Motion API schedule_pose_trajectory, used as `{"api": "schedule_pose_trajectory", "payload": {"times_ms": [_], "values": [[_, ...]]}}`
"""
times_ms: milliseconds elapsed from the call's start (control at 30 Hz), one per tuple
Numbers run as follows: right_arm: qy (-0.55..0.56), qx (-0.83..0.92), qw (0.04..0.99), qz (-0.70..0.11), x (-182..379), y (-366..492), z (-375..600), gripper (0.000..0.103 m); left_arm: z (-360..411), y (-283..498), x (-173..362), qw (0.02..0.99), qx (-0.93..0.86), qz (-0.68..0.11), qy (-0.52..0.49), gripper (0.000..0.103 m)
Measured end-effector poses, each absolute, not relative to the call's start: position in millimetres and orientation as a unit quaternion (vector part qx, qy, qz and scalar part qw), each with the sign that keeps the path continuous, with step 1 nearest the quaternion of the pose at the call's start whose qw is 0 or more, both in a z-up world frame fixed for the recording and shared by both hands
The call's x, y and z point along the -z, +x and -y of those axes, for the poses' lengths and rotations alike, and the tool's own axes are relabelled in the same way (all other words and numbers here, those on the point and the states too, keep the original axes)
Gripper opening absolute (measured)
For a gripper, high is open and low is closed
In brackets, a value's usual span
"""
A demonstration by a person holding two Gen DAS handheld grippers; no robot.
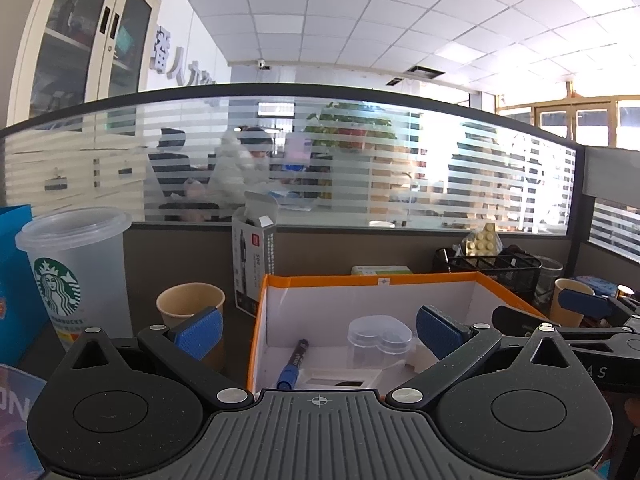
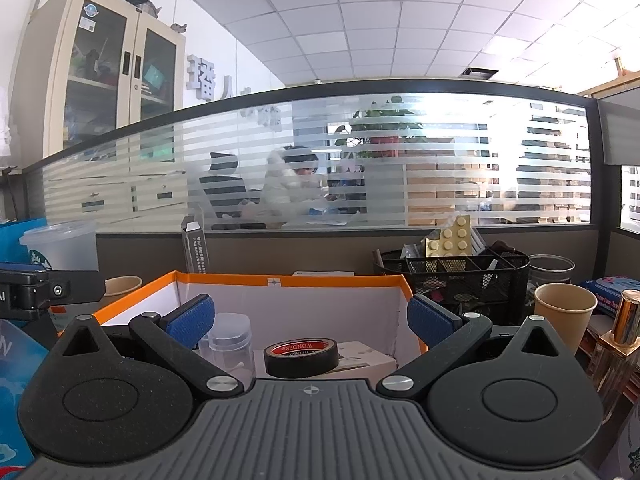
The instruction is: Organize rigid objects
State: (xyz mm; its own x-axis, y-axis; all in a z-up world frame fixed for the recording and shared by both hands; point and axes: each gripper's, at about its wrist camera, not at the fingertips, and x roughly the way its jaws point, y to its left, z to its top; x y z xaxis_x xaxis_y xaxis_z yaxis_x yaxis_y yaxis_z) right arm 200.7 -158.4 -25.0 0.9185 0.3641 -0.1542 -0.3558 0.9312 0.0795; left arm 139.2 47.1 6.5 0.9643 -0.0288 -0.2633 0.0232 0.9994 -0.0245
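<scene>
Both hand-held grippers, left (image 1: 318, 332) and right (image 2: 309, 318), hover spread and empty before an orange-rimmed white cardboard box (image 2: 280, 280) on the tabletop, which holds a black tape roll (image 2: 301, 357), a clear heart-shaped plastic container (image 1: 379, 336) and a blue-capped marker (image 1: 292, 365).

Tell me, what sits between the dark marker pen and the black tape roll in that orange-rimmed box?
A clear heart-shaped plastic container: right of the marker in the left wrist view, left of the tape in the right.

Open-plan office behind a desk partition

A striped frosted glass partition (image 2: 360, 160) tops the grey divider; beyond it a seated person (image 2: 288, 184) and plant (image 2: 384, 120). A cream cabinet (image 2: 100, 68) stands left, under a bright tiled ceiling (image 2: 400, 8).
</scene>
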Motion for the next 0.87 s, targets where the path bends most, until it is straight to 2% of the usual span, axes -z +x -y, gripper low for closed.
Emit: {"api": "schedule_pose_trajectory", "payload": {"times_ms": [200, 400, 867], "values": [[0.024, -0.185, 0.979, -0.078, 24, 200, 159, 0.103, -48, 138, -5, 0.993, -0.013, -0.121, -0.012, 0.103], [0.022, -0.188, 0.979, -0.076, 24, 199, 158, 0.103, -46, 120, -3, 0.998, -0.039, -0.055, 0.009, 0.103], [0.007, -0.199, 0.978, -0.069, 25, 194, 149, 0.103, -48, 117, -4, 0.997, -0.039, -0.060, 0.017, 0.103]]}}
